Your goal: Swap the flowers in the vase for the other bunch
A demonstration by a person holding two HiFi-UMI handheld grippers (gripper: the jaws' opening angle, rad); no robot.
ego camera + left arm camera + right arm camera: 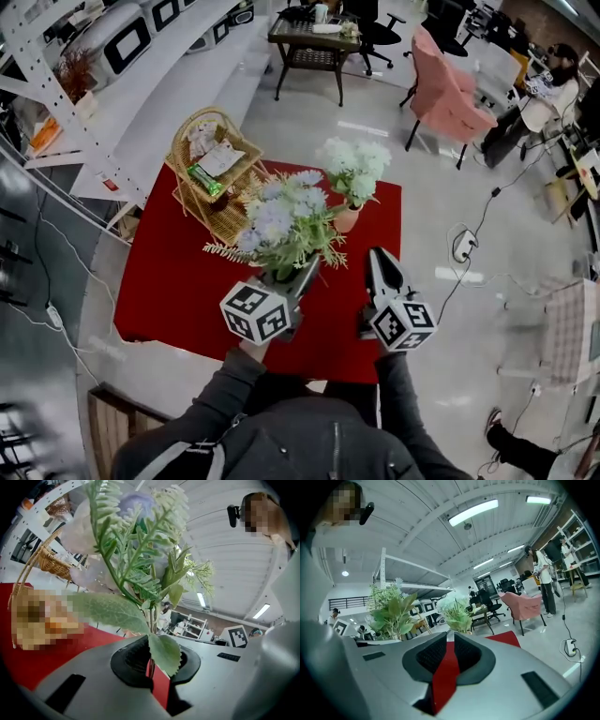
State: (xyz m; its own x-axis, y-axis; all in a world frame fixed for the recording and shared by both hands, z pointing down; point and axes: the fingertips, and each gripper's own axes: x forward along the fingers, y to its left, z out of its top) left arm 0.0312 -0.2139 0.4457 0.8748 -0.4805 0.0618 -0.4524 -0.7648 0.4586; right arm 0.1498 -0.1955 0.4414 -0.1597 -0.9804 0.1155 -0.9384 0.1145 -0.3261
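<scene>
A wicker basket (211, 173) sits at the left of the red cloth (169, 281). My left tongs (305, 274) are clamped on the stems of the lavender-blue bunch (281, 220), held above the cloth. Just beyond it, the white bunch (354, 167) stands in its vase (346, 221). My right tongs (380, 261) have their jaws together, empty.

This is looking like an open-plan office or lab floor. Long fluorescent ceiling lights (473, 512) are glowing under a pale ribbed roof, and white perforated metal shelving racks (37, 66) are lining one side. A black swivel office chair (380, 33) is standing behind a dark wicker side table (314, 47), near a pink upholstered armchair (450, 98). A thin black cable (484, 214) and a white power strip (462, 246) are lying on the pale glossy floor (375, 131). A person (543, 581) is standing by tall open shelves (581, 531).
</scene>
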